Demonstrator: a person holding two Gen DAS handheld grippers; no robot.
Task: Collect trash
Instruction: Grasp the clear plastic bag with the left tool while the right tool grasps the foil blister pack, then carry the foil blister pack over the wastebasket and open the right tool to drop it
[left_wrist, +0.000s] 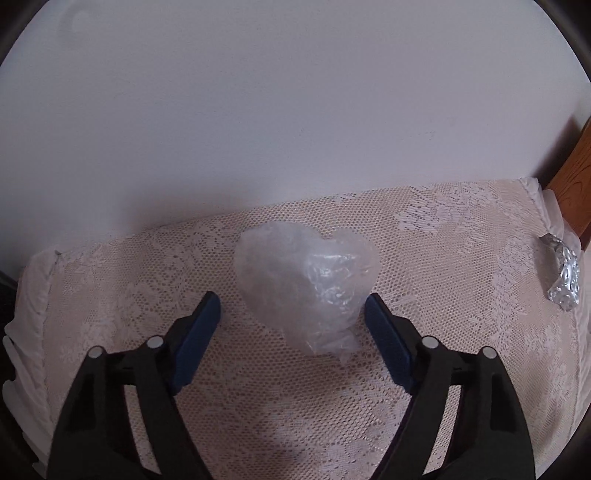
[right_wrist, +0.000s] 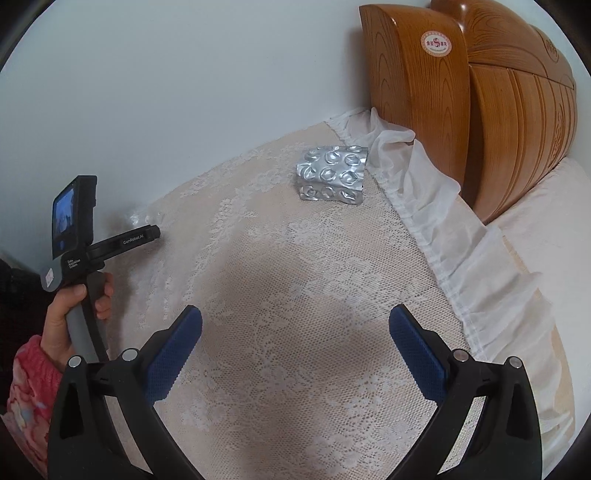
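While both grippers gape empty, left gripper (left_wrist: 292, 308) straddles crumpled clear plastic bag (left_wrist: 308, 291).

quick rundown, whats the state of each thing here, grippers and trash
left gripper: open, jaws either side of the plastic bag, not closed on it
right gripper: open, empty, above the lace cloth
plastic bag: clear, crumpled, lying on the cloth
blister pack: silver foil, bent and crumpled, lying near the cloth's far edge, untouched
lace cloth: spread flat over the surface
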